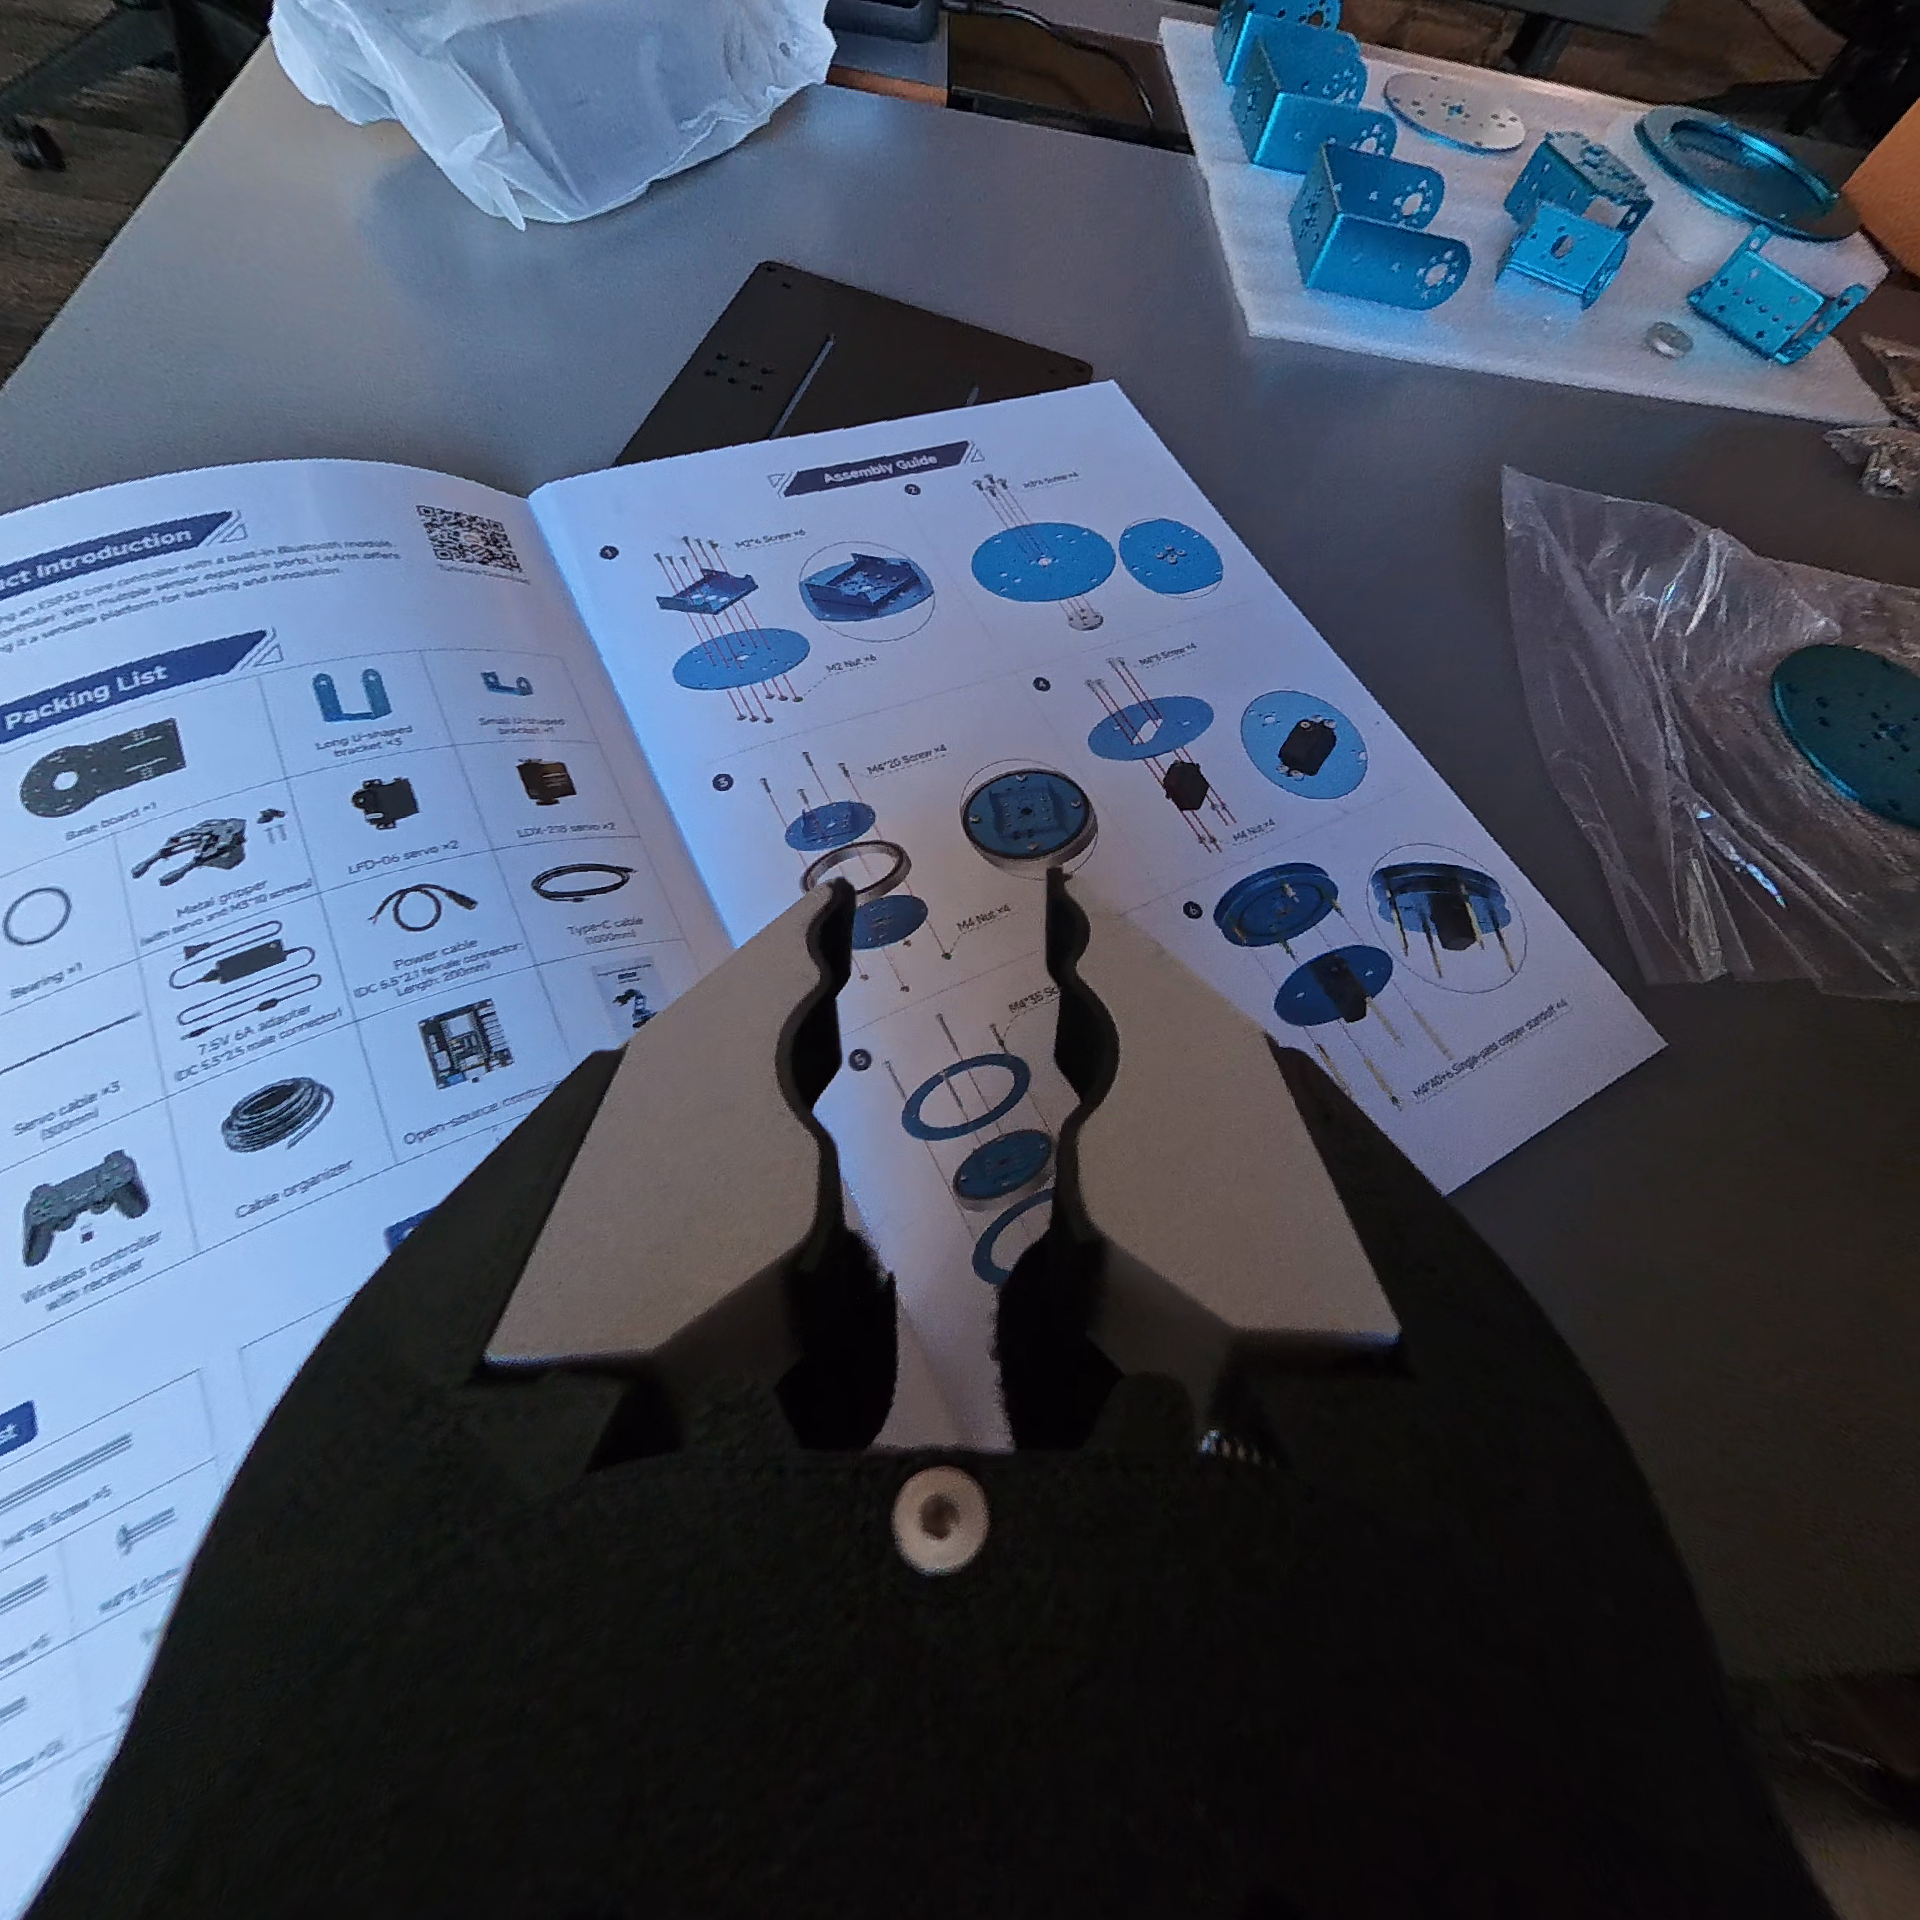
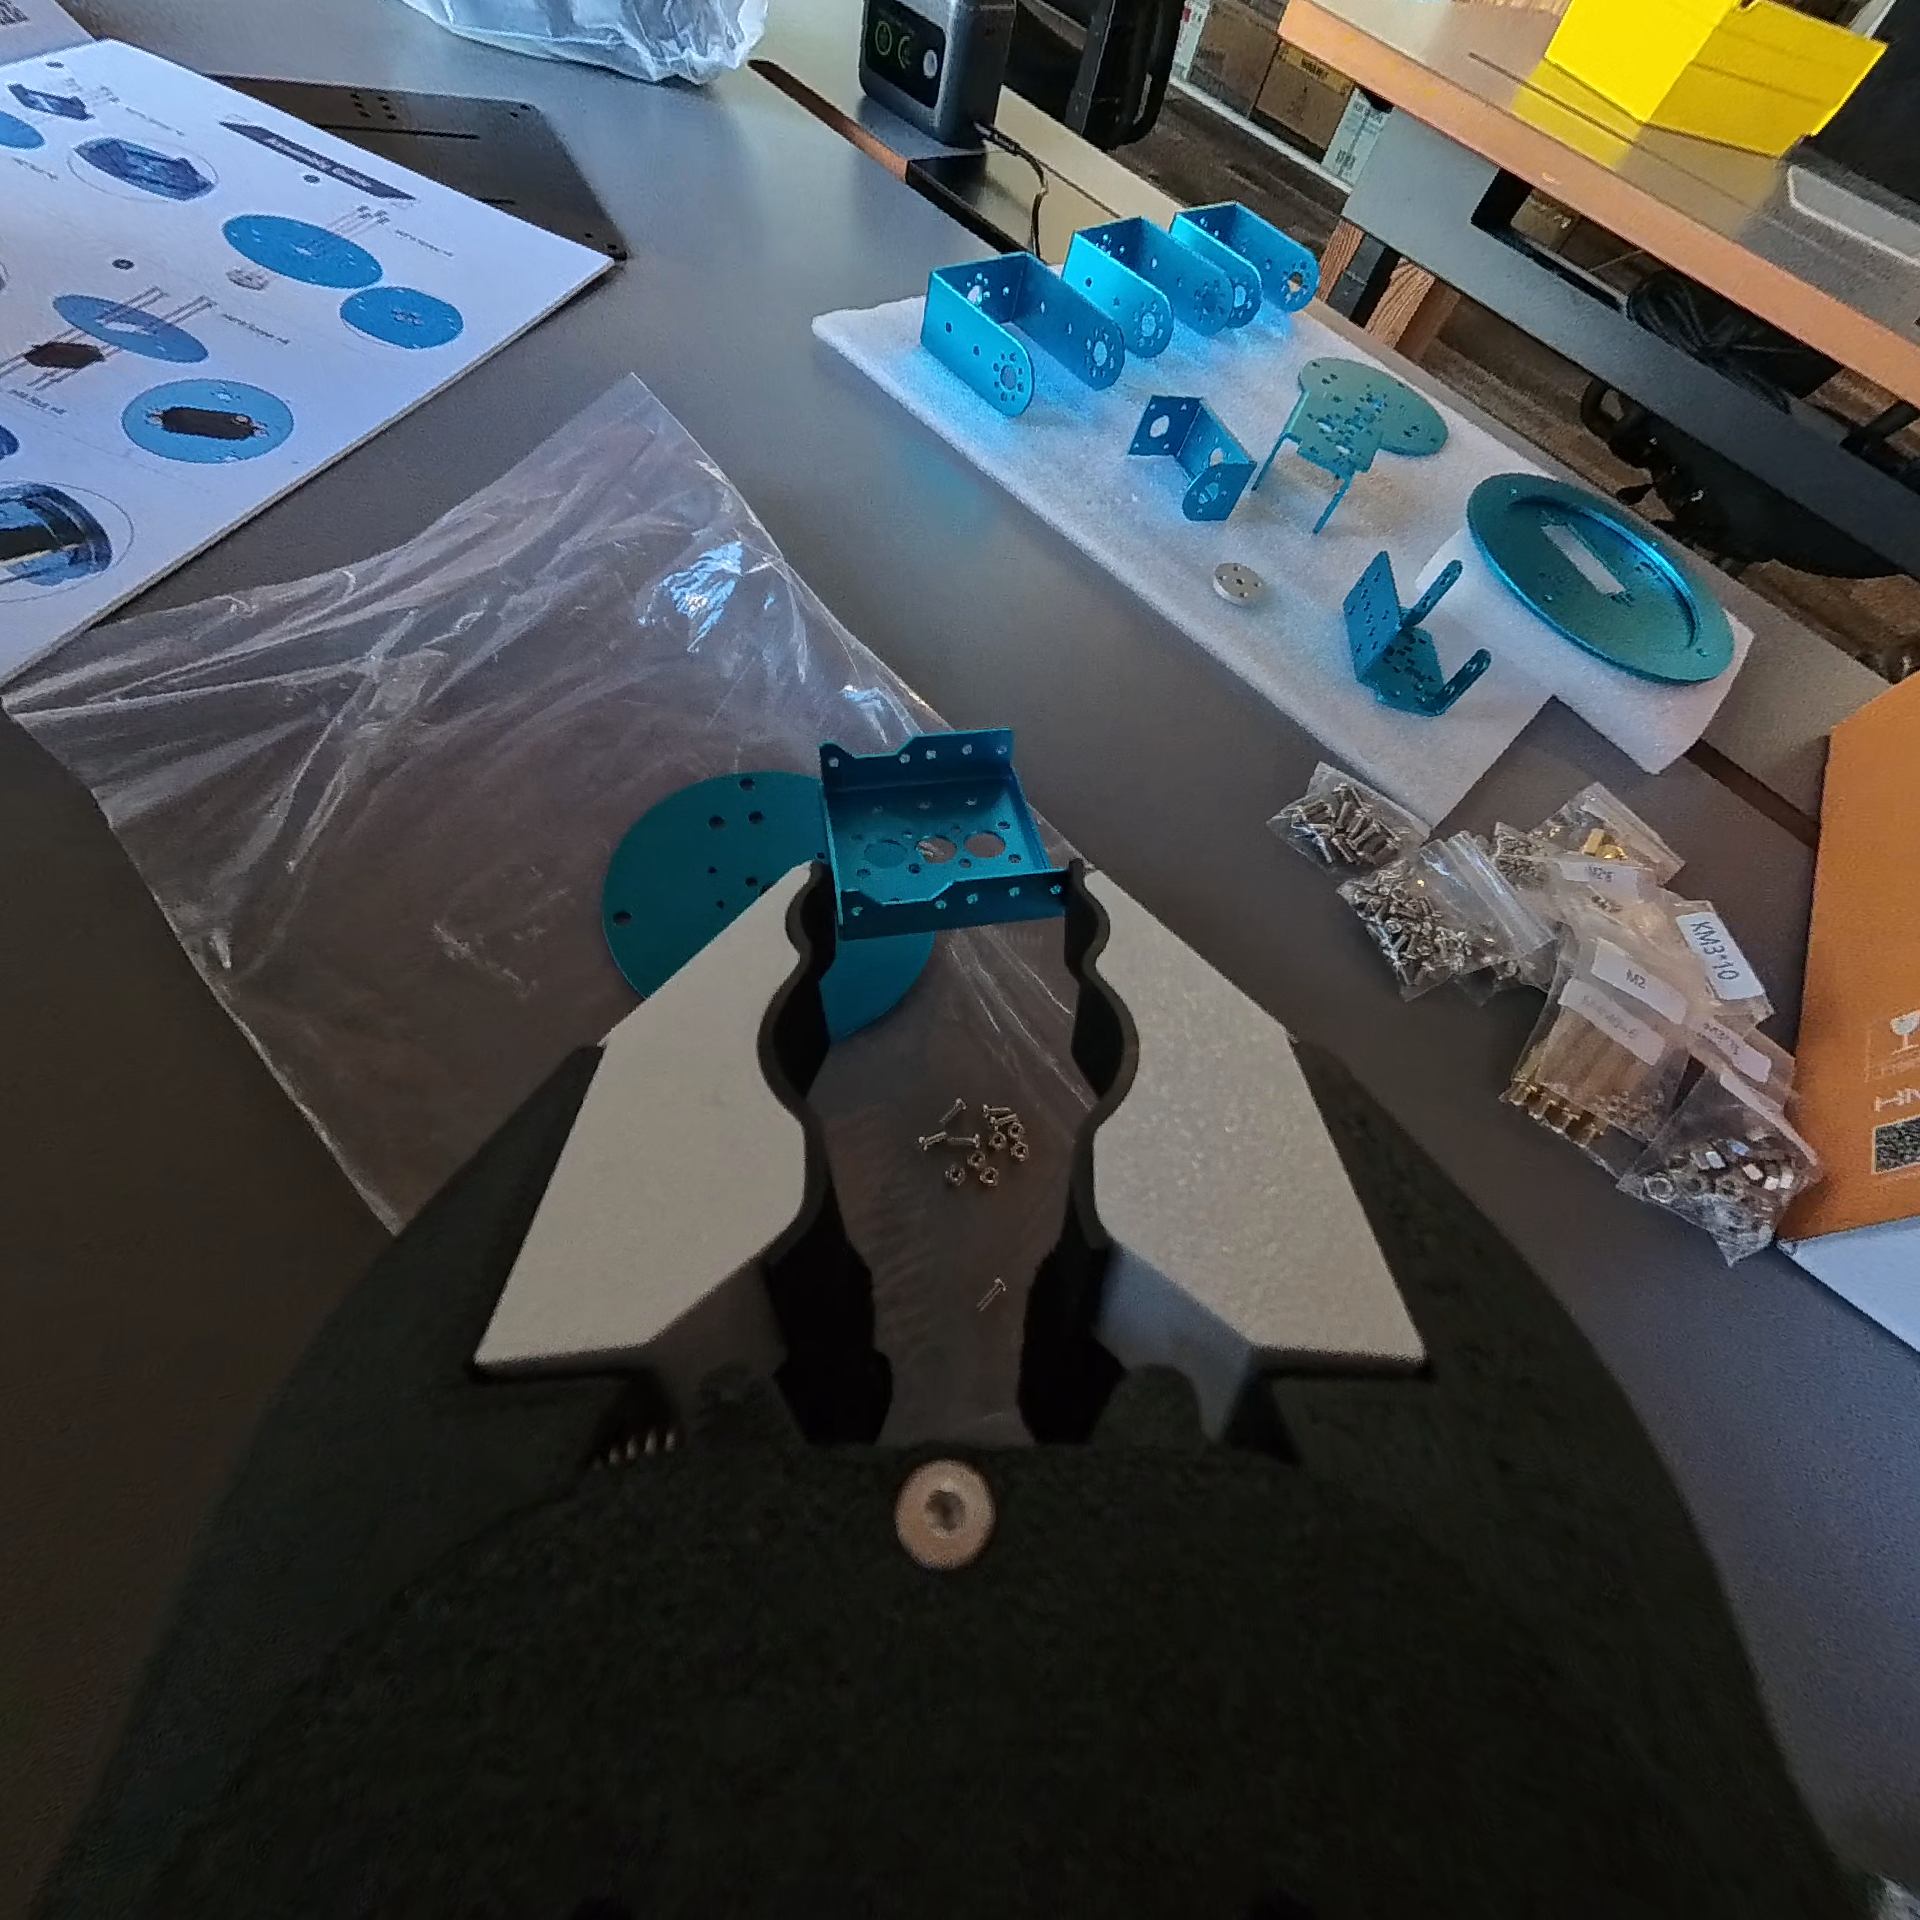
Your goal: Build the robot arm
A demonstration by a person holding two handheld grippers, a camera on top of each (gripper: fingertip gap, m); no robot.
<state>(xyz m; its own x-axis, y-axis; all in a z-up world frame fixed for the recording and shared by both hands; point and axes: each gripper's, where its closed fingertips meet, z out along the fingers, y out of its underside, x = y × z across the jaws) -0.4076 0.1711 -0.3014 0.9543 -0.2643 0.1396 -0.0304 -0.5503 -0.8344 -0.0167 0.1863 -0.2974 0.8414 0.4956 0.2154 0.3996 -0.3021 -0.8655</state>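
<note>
My right gripper (image 2: 945, 878) is shut on a small blue metal bracket (image 2: 925, 831) with round holes, pinched by its sides between the fingertips. It is held tilted just above a blue round disc (image 2: 707, 883) lying on a clear plastic bag (image 2: 416, 727). Several loose small screws and nuts (image 2: 977, 1143) lie on the bag under the fingers. My left gripper (image 1: 951, 894) is open and empty, hovering over an open illustrated booklet (image 1: 416, 831) on the grey table. The disc (image 1: 1860, 738) and bag (image 1: 1714, 727) show at the right edge of the left wrist view.
A white foam sheet (image 2: 1091, 488) at the back right carries blue U-shaped brackets (image 2: 1023, 322) and a blue ring (image 2: 1600, 577). Small bags of screws (image 2: 1558, 966) lie beside an orange box (image 2: 1860, 935). A black plate (image 1: 831, 353) lies behind the booklet. The tips of one gripper are about 40 cm away from the tips of the other. The black plate (image 1: 831, 353) is about 25 cm from my left fingertips. Seen from the right wrist view (image 2: 453, 137) as well.
</note>
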